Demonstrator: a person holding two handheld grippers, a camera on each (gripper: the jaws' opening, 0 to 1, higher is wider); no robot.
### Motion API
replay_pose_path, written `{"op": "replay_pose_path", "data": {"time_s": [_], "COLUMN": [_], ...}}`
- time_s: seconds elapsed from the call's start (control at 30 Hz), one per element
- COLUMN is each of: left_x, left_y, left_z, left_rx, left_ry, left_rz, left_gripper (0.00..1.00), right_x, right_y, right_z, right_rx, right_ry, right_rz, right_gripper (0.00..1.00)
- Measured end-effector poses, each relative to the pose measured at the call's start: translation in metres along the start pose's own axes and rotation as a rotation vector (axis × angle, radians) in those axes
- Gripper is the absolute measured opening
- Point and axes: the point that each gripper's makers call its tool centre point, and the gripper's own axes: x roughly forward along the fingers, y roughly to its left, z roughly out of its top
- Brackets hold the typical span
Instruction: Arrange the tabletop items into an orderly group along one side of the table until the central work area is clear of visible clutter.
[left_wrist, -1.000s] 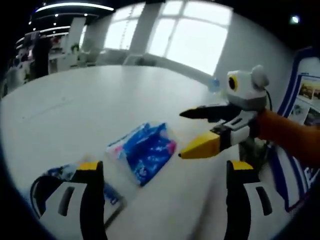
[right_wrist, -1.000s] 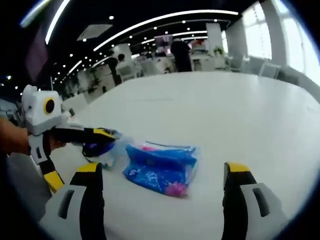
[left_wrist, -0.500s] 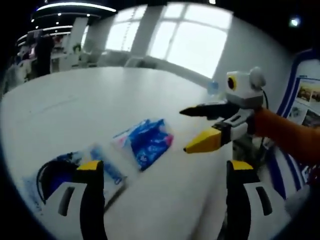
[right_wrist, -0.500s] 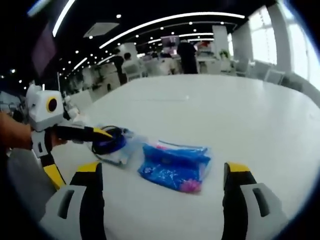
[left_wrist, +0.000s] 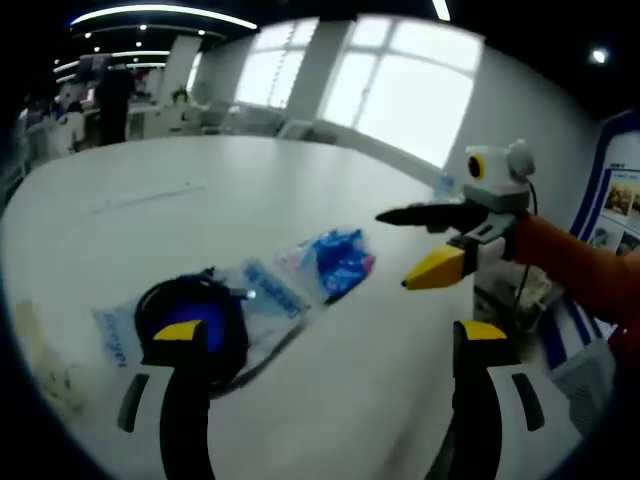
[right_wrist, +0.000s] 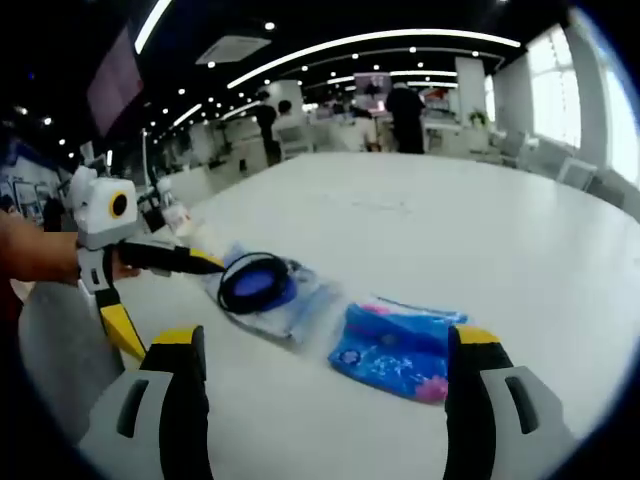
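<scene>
Hovering over the white surface (left_wrist: 300, 190), both grippers are between grasps, and the step in hand seems to be choosing which item to gather next. The left gripper (left_wrist: 330, 375) has its jaws wide apart and holds nothing; in the right gripper view it comes in from the left (right_wrist: 165, 290), again with jaws spread and empty. The right gripper (right_wrist: 325, 385) is also wide and empty, and in the left gripper view it enters from the right (left_wrist: 420, 245), jaws parted above the surface.

Two items lie near each other on the surface. A clear bag (left_wrist: 200, 320) with a dark coiled cable inside (I cannot tell more about what it is) lies just ahead of the left gripper, and one jaw tip of that gripper is at the bag's edge (right_wrist: 265, 290) in the right gripper view; whether they touch I cannot tell. A blue packet (left_wrist: 335, 262) lies just beside the bag, its end meeting or slightly overlapping the bag's corner, and it sits right before the right gripper (right_wrist: 400, 350).

In my judgement the task is not far along, since both items are not yet set in an orderly row. The next move probably calls for lowering a gripper onto one item, closing on its thin edge, and bringing it toward the surface's side. Both are soft and flat, so the jaws must come low to catch them.
</scene>
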Motion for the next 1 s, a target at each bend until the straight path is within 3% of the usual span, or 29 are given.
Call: {"op": "replay_pose_path", "data": {"time_s": [0.57,1.0], "left_x": [-0.067,-0.097], "left_y": [0.035,0.058], "left_z": [-0.014,-0.024], "left_rx": [-0.025,-0.087], "left_ry": [-0.058,-0.105], "left_rz": [0.046,0.099], "left_gripper": [0.98,0.95], "right_x": [0.036,0.069], "right_y": [0.059,0.089], "right_z": [0.012,0.016], "right_rx": [-0.099,-0.144], "right_ry": [0.042,0.081], "right_rz": [0.132,0.214], "right_gripper": [0.99,0.98]}}
